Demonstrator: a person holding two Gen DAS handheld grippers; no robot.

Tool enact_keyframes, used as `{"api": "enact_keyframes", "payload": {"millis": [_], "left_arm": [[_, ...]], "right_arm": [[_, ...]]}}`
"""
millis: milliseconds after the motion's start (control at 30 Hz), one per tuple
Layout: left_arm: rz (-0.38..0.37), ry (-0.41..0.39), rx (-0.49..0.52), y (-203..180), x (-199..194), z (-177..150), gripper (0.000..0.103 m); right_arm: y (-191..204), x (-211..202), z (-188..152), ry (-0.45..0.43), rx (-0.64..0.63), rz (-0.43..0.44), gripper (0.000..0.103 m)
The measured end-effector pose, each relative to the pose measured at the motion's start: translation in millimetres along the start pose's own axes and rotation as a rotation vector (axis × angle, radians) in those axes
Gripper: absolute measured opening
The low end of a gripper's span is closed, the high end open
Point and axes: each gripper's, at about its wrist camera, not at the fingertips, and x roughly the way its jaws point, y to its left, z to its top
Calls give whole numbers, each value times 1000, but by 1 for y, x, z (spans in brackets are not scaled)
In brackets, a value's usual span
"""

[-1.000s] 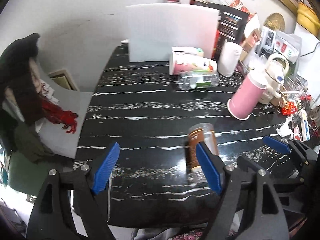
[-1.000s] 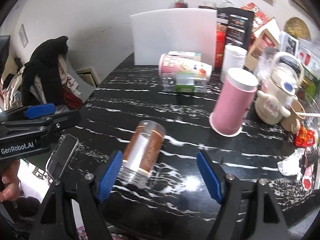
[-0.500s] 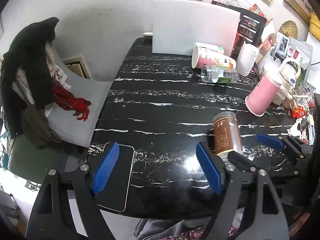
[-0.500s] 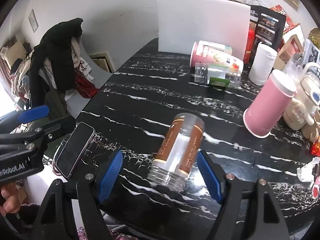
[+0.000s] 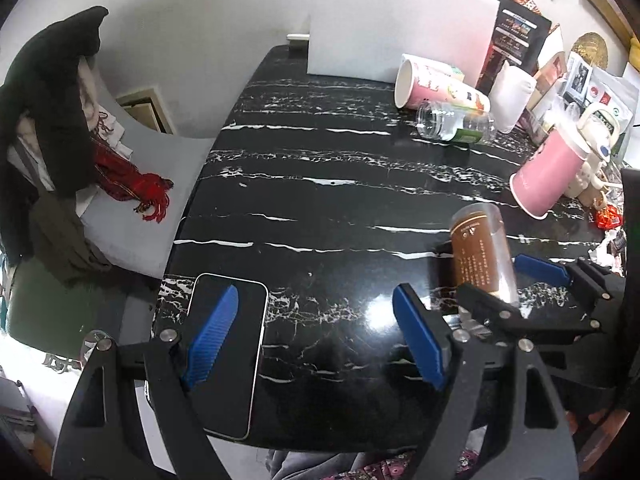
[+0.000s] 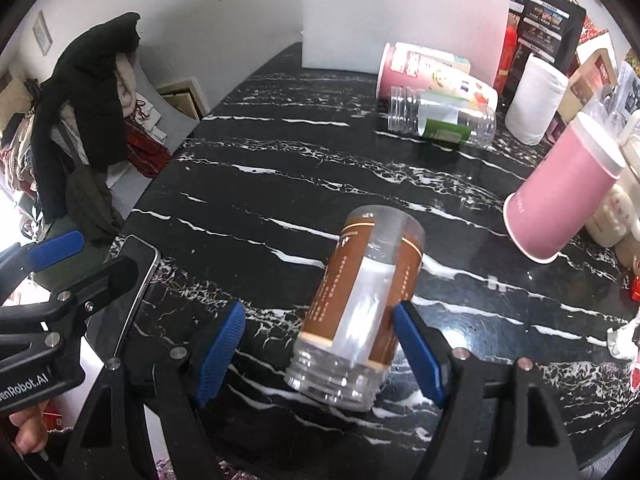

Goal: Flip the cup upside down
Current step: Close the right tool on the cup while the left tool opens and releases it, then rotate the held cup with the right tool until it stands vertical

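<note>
A clear plastic cup with a brown label [image 6: 360,304] lies on its side on the black marble table [image 6: 280,184], its open threaded mouth toward the camera. My right gripper [image 6: 320,354] is open, its blue fingers on either side of the cup's mouth end; the right pad [image 6: 416,356] is close against the cup. In the left wrist view the cup [image 5: 480,256] lies at the right, with the right gripper [image 5: 504,284] around it. My left gripper [image 5: 316,340] is open and empty above the table's near edge, left of the cup.
A phone [image 5: 228,352] lies at the table's near left corner. A pink cup [image 6: 560,204] stands upside down at the right. A paper cup [image 6: 432,72] and a clear jar [image 6: 444,120] lie at the back before a white board [image 6: 400,16]. Clutter lines the right edge.
Both grippers pulled back toward the near edge. The right gripper shifted right, so the cup now lies between its fingers. The phone came under the left gripper's view.
</note>
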Motion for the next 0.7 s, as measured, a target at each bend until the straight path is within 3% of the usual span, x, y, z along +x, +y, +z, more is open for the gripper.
{"api": "enact_keyframes", "payload": {"millis": [700], "left_arm": [[-19, 55, -13, 6, 61, 34, 79]], "right_arm": [[-17, 54, 35, 102, 48, -27, 77]]}}
